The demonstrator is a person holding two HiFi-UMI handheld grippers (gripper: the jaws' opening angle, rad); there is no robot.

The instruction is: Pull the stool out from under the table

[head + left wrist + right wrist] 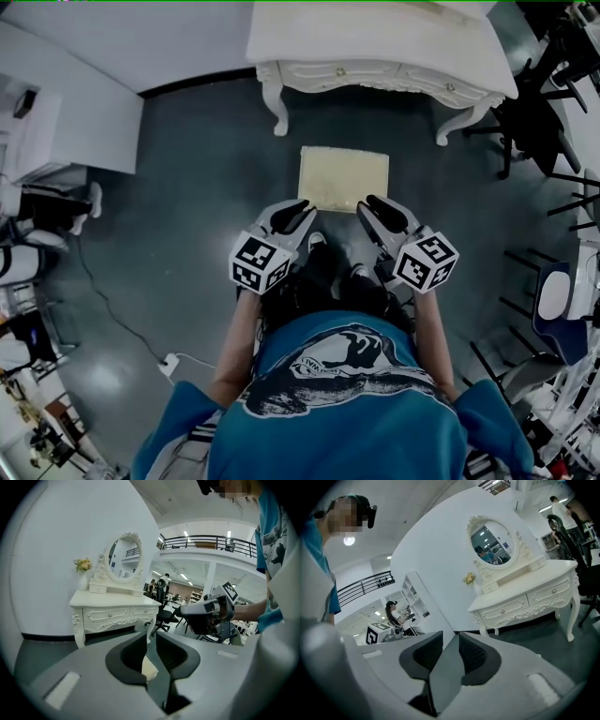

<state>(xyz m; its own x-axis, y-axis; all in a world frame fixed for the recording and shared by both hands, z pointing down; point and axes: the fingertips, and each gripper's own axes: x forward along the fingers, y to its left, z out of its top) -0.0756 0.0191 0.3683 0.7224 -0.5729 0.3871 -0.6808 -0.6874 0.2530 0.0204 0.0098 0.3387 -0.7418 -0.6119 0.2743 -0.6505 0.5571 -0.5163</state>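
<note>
The stool (343,178), a square cream cushion top, stands on the dark floor in front of the white dressing table (375,47), clear of its legs. My left gripper (300,210) hovers over the stool's near left corner, my right gripper (377,206) over its near right corner; neither touches it. In the left gripper view the jaws (149,641) stand a narrow gap apart, with a strip of the cream stool (150,668) showing through. In the right gripper view the jaws (451,643) are also slightly apart, with nothing between them. The dressing table (525,603) lies ahead.
Black office chairs (536,112) stand to the table's right and a blue chair (561,302) at the far right. A white cabinet (56,122) stands at the left. A cable and power strip (169,364) lie on the floor at my left. An oval mirror (123,557) tops the table.
</note>
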